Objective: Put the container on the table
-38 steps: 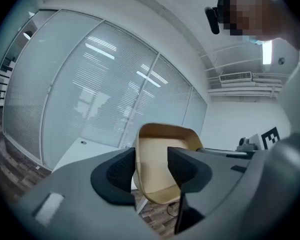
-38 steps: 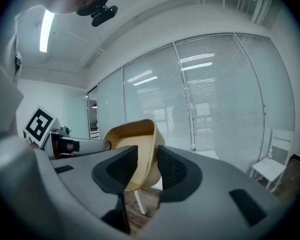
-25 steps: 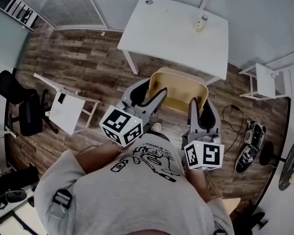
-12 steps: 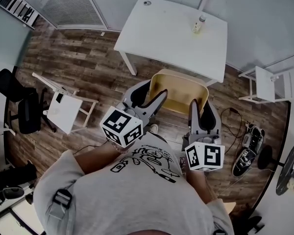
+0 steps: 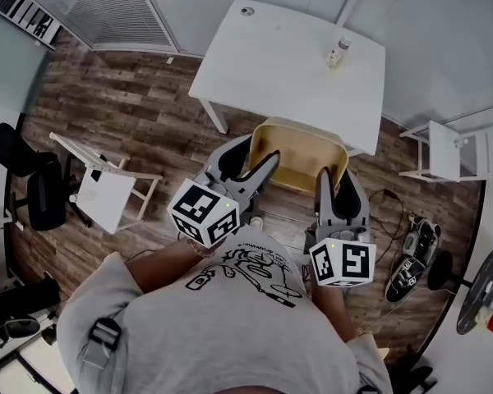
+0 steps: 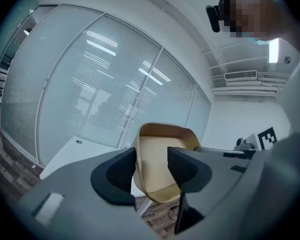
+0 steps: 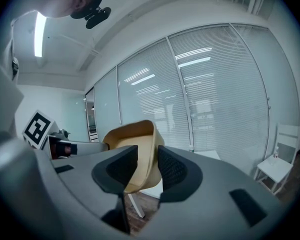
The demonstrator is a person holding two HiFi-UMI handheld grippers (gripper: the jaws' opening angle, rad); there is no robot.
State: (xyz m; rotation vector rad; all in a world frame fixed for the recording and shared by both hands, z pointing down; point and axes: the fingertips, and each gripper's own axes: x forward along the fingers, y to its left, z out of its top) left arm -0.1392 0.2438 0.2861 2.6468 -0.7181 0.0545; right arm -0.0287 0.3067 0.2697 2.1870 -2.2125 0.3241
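Left tongs (image 5: 251,156): I see them clamped on the container's left wall. One pad is outside and the other inside the tub, read from the left gripper view (image 6: 151,166).
Right tongs (image 5: 338,183): gripping the right wall the same way, with the pads close on either side of it (image 7: 147,166).
Container (image 5: 300,150): a tan, open-topped tub held in the air between both tongs, in front of the person's torso. It is not on the worktop. In the head view its far rim overlaps the worktop's near edge.
Worktop (image 5: 271,56): white, beyond the container. A small bottle (image 5: 337,53) stands near its far right corner.
Floor (image 5: 148,105): wood planks. I see them below the tub in both gripper views.
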